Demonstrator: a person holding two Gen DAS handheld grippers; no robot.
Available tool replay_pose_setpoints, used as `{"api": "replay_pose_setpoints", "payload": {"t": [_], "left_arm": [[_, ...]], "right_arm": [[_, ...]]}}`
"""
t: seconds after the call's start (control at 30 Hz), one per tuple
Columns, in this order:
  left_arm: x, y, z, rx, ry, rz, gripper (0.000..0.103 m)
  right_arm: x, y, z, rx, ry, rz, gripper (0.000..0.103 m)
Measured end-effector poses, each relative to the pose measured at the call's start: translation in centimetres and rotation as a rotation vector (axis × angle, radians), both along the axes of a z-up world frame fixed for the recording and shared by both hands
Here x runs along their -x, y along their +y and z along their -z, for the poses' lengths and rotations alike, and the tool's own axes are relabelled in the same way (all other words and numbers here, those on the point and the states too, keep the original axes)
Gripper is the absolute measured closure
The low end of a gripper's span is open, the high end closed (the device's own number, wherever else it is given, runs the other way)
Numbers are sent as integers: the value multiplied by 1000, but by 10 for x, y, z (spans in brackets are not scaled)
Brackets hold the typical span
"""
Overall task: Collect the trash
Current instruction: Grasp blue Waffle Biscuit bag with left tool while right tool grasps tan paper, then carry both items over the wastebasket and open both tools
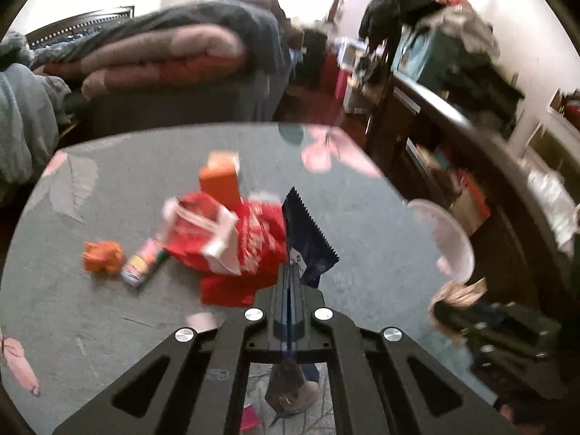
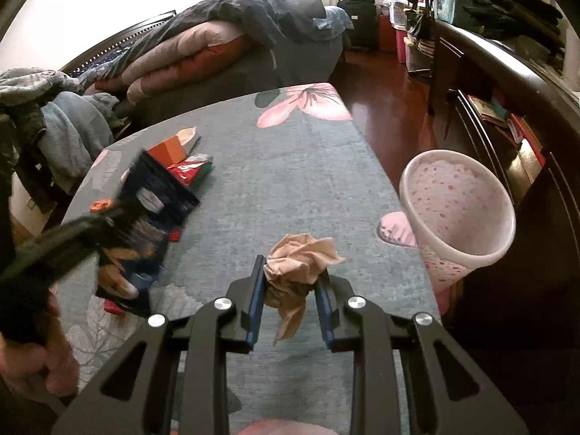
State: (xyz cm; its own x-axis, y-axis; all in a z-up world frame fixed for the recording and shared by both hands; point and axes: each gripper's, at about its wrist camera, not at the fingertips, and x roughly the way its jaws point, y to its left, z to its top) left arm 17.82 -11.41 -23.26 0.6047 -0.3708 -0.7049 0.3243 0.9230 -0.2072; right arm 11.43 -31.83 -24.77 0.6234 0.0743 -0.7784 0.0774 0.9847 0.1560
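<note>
A dark blue snack wrapper (image 1: 308, 243) is pinched in the tightly closed left claw (image 1: 290, 272) above the grey floral surface (image 1: 108, 308). A crumpled tan paper (image 2: 297, 268) is gripped between the fingers of the right claw (image 2: 290, 290) — just beside it, off the surface's edge, a pink speckled bin (image 2: 460, 214) is seen. Red packaging (image 1: 246, 243) and an orange box (image 1: 221, 177) are left behind on the surface.

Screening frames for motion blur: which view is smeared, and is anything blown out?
Left wrist view: smeared throughout, worst on the shelves at right; orange box soft, window white. Right wrist view: mostly sharp, crumpled paper and pink bin crisp; only the left gripper with its dark wrapper streaks; window also clipped.
</note>
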Motion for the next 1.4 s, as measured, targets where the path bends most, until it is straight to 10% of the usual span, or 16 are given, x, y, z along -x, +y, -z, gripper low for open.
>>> {"api": "replay_pose_setpoints", "payload": {"t": [0.93,1.4], "left_arm": [[68,78,-97,115,-220,-154,102],[73,25,-128,105,-302,-51,102]], "right_arm": [[22,65,-78,5,-191,-186,76],[38,23,-98,5,-264,-111,75]]}}
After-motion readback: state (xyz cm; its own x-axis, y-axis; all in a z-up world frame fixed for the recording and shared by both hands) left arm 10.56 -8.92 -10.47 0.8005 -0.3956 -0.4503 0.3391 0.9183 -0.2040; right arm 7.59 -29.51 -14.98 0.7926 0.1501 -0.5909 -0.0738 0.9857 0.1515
